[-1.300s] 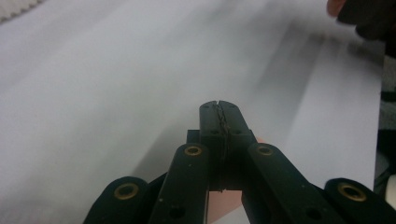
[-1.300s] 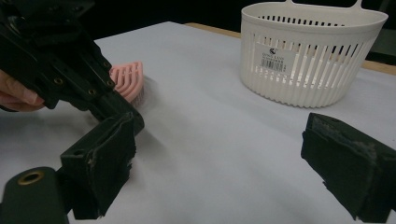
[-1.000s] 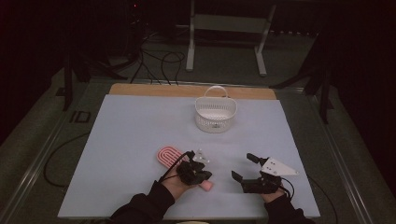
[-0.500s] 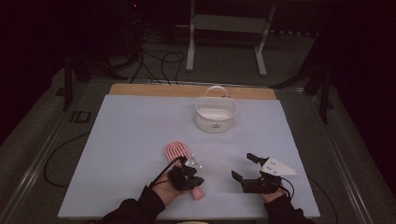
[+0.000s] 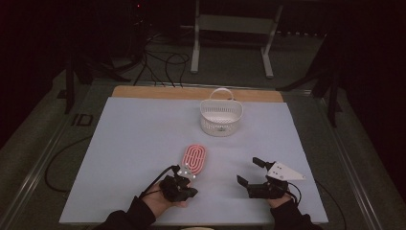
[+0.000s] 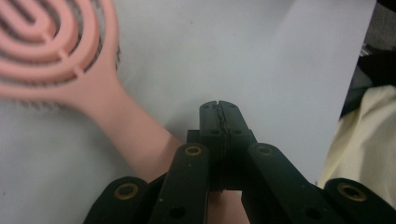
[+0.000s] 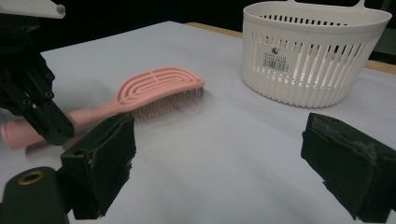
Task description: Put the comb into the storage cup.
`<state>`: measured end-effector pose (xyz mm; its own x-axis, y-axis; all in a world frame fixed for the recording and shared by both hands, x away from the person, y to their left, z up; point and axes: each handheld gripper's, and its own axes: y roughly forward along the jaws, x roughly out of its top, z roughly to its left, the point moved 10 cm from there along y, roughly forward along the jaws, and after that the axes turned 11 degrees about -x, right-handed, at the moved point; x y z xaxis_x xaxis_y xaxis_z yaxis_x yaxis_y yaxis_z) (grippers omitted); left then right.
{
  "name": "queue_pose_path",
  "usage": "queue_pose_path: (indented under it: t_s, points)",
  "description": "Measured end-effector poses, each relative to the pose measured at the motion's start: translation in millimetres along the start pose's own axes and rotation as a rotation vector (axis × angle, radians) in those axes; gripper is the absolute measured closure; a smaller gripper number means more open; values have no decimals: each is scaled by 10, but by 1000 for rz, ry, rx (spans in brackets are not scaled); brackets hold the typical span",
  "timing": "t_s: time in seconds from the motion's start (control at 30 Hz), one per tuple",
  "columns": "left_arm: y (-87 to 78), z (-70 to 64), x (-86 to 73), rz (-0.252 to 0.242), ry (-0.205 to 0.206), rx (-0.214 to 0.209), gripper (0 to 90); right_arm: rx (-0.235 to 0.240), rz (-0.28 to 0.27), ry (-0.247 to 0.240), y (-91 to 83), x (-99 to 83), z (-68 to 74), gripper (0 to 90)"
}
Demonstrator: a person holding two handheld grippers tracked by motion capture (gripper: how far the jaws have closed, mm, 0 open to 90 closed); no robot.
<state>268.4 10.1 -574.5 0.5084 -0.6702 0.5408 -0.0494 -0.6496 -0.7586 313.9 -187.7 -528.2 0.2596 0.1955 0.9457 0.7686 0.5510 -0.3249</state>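
At the near edge of the table (image 5: pixel 119 143), the left gripper (image 6: pixel 219 106) is found with its jaws pressed fully together and nothing between them; the pink hairbrush (image 5: pixel 194 160) lies just beside it, its handle passing to the left of the closed tips in the left gripper view. Compared with a second ago, the left gripper has been drawn back toward the person and turned, and the brush has been shifted with it: the head now points away toward the basket and the handle end lies at the gripper (whether by push or by brief grasp cannot be told). It is judged that the brush has been realigned for a pick-up, with no grip on it at present. The right gripper (image 5: pixel 253 173) is unchanged in place, its jaws held wide apart and empty over bare table. Farther off, the white slotted basket (image 5: pixel 220 116) stands upright and unmoved near the far edge, well apart from the brush. Count: one hairbrush, one basket, two grippers.
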Motion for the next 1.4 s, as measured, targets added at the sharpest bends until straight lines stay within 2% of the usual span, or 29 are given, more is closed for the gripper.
queue_pose_path:
  t_s: [0.37, 0.73, 0.93, 1.03, 1.4]
  points:
    - [-159, 42, -160, 30, -10, 16, 900, 1, -2, 3, -1, 3, -3, 97]
    - [-297, 95, -276, 37, -24, 26, 900, -4, -2, -3, 0, 5, 0, 97]
    - [-352, 131, -330, 52, -23, 45, 900, -2, -4, -3, -2, 9, 3, 97]
    - [-401, 164, -362, 56, -35, 52, 900, -2, 0, 0, -1, 4, 5, 97]
    - [-565, 97, -328, 52, -9, 44, 900, 3, -3, 3, 0, 7, 4, 97]
